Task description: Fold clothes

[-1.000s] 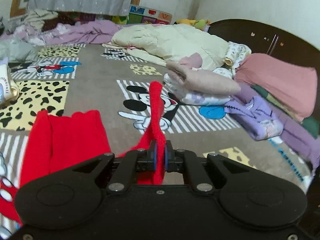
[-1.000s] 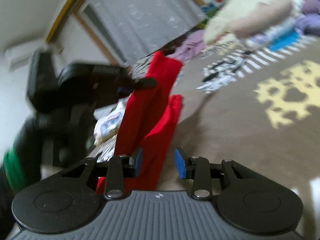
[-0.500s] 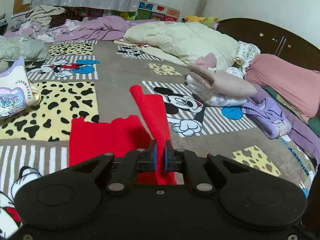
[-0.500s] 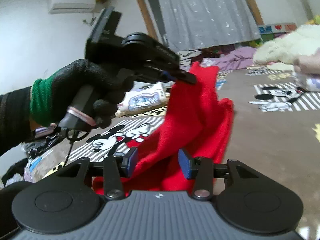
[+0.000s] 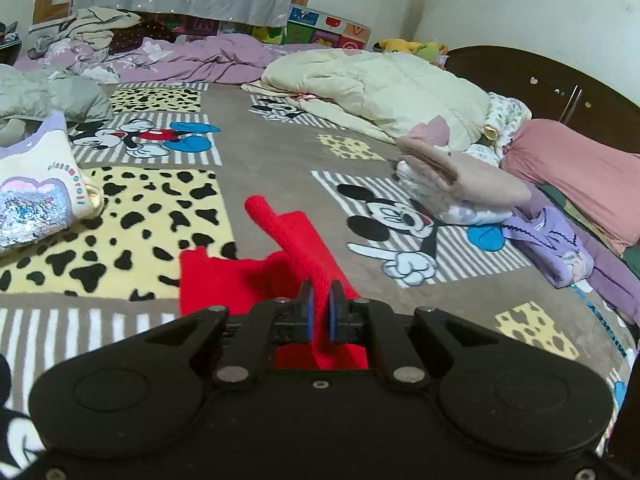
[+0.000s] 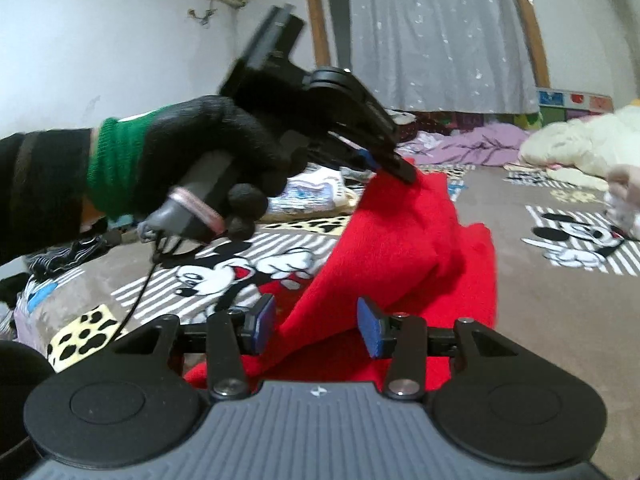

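Left gripper [image 5: 319, 312] is clamping a raised fold of the red garment [image 5: 224, 280], which is lying partly spread on the cartoon-print bedspread [image 5: 260, 148]. Right gripper [image 6: 316, 322] is hovering with jaws parted, cloth [image 6: 404, 248] draping between them, unpinched. Judgement: the fold is going best if the right one is pinching the matching edge first, both then carrying it across level. Beyond, folded clothes [image 5: 460, 188] are sitting near the pink pillow [image 5: 576, 176].

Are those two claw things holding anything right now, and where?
The left gripper pinches a raised fold of the red garment. The right gripper is open, holding nothing.
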{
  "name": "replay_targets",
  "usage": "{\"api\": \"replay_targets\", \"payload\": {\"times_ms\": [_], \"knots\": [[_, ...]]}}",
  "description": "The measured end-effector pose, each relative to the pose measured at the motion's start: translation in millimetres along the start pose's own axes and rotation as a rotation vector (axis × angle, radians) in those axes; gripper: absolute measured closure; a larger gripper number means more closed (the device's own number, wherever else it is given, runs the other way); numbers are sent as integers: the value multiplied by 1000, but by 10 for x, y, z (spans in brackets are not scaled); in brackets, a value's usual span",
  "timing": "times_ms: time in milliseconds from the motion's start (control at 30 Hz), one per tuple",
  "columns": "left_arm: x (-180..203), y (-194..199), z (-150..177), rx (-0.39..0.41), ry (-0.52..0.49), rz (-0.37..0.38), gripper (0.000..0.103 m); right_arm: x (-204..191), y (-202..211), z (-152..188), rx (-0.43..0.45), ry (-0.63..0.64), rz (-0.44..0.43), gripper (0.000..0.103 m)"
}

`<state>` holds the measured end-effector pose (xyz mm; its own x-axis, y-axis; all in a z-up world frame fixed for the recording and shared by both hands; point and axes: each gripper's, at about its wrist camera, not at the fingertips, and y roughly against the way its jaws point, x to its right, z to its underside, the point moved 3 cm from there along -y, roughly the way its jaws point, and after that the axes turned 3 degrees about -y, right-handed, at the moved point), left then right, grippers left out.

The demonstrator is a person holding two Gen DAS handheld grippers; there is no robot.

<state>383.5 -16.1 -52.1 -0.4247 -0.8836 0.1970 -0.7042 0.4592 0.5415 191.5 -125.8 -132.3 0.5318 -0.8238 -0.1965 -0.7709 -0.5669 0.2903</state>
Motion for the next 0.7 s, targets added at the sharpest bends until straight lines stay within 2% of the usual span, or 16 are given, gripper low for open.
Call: {"api": "replay_targets", "payload": {"times_ms": [167, 367, 533, 700], "knots": [[-167, -110, -13, -19, -6, -2, 99, -193, -110, 14, -6, 86, -9, 56], [-320, -241, 4, -26, -7, 19, 99, -301, -194, 3, -8, 117, -44, 52], [-441, -370, 63, -43, -6, 27, 99, -341, -327, 52, -79, 125, -97, 53], [-550, -494, 159, -62, 13, 34, 99, -376, -401, 121, -153, 161, -107, 53]]}}
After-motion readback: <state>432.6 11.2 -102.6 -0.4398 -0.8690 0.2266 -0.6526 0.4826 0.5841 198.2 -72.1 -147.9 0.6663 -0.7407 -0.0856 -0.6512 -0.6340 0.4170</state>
